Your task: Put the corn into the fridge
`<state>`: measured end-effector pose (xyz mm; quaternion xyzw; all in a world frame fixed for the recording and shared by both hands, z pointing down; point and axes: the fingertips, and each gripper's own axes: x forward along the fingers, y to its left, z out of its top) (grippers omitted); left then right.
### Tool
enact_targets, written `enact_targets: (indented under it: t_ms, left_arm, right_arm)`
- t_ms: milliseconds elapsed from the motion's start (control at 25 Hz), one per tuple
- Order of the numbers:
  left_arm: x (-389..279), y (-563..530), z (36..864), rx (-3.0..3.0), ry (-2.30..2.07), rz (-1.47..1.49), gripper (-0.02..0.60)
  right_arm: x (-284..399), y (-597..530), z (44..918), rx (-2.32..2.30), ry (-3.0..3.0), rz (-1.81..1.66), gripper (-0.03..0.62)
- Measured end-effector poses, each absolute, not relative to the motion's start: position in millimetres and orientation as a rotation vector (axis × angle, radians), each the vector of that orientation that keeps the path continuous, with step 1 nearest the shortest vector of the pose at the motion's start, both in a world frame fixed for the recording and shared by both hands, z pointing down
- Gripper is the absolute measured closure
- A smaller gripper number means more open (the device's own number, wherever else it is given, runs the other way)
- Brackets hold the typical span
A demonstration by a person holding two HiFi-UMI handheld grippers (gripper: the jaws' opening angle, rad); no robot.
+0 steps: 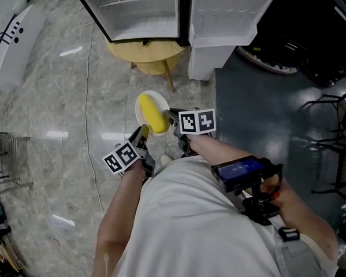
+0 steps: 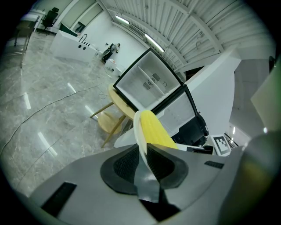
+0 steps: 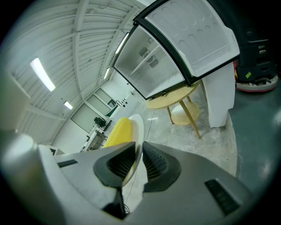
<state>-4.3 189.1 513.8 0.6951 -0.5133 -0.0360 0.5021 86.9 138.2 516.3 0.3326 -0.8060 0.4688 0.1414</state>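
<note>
In front of the open fridge (image 1: 143, 18), over the marble floor (image 1: 56, 112), the corn cob (image 1: 152, 115) lies on a white plate (image 1: 143, 102). The left claw (image 2: 143, 151) is clamped on the plate's left rim. The right claw (image 3: 138, 151) is clamped on the opposite rim.

The corn (image 1: 152, 114) lies on the plate (image 1: 160, 98), between the left gripper (image 1: 142, 132) and the right gripper (image 1: 173, 117). Ahead, the fridge (image 1: 143, 15) stands on a table (image 1: 145, 50) — its door (image 1: 230, 13) out to the right.
</note>
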Motion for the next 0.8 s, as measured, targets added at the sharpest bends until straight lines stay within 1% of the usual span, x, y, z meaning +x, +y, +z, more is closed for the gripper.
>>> enact_targets:
  t_ms: [800]
  left_arm:
    - [15.0, 156.1, 520.2, 1.591, -1.317, -0.137, 0.518]
  right_arm:
    - [101.2, 96.5, 521.3, 0.828, -2.330, 1.333, 0.540]
